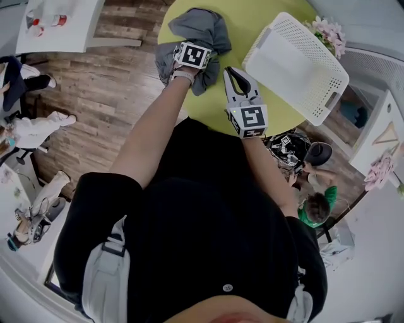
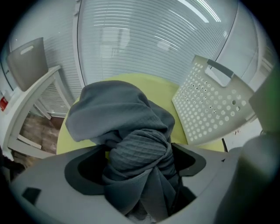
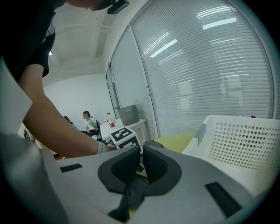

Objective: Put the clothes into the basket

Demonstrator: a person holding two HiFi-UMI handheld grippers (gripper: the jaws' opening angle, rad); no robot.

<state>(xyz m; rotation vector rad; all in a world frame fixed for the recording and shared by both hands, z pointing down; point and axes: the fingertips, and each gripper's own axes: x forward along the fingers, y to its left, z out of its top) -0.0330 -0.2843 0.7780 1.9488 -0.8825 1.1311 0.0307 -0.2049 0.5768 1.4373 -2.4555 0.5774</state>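
Two jaws of the left hand-held gripper (image 2: 138,166) stood wide apart around the grey clothes (image 1: 201,31), which lay on the green worktop (image 1: 252,19) near the white basket (image 1: 328,72). The right hand-held gripper (image 1: 231,72) was pressed together.

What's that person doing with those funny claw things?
A person at a round green table holds a gripper in each hand. The left gripper is open wide around a bunched grey garment lying on the table, not squeezing it. The right gripper hovers nearby, jaws together and empty. The white basket waits on the table; the garment is not in it yet.
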